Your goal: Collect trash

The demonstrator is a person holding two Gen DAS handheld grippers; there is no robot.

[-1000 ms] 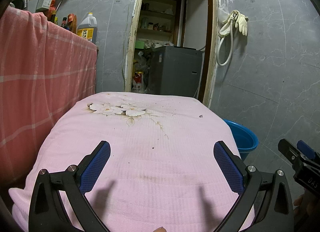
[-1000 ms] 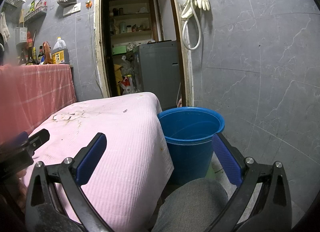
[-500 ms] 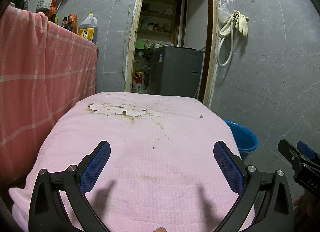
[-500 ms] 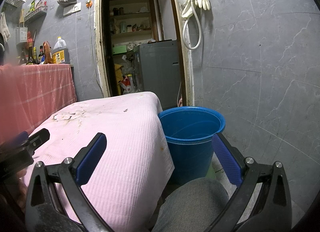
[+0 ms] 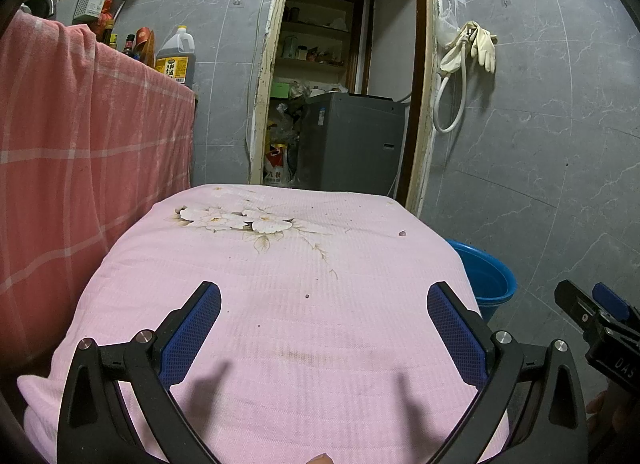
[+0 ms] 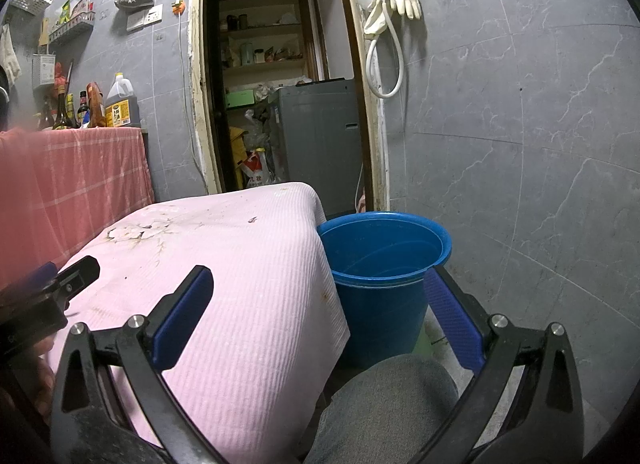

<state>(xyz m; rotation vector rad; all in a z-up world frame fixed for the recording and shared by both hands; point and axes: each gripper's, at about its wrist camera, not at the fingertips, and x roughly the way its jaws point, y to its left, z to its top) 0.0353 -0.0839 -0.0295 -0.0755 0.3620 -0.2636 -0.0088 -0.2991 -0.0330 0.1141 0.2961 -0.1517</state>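
A table under a pink flowered cloth [image 5: 304,296] fills the left wrist view; only tiny dark crumbs [image 5: 402,233] lie on it. A blue bucket [image 6: 384,260] stands on the floor at the table's right side, also showing in the left wrist view [image 5: 486,276]. My left gripper [image 5: 323,326] is open and empty, low over the near part of the cloth. My right gripper [image 6: 318,312] is open and empty, held off the table's right edge in front of the bucket. Each gripper shows in the other's view [image 5: 596,320] [image 6: 60,284].
A counter draped in a red checked cloth [image 5: 80,152] stands to the left, with bottles and an oil jug [image 5: 176,58] on top. A doorway ahead holds a grey appliance [image 5: 352,144] and bags. Gloves and a hose [image 5: 472,48] hang on the tiled wall. My knee [image 6: 384,408] is below the right gripper.
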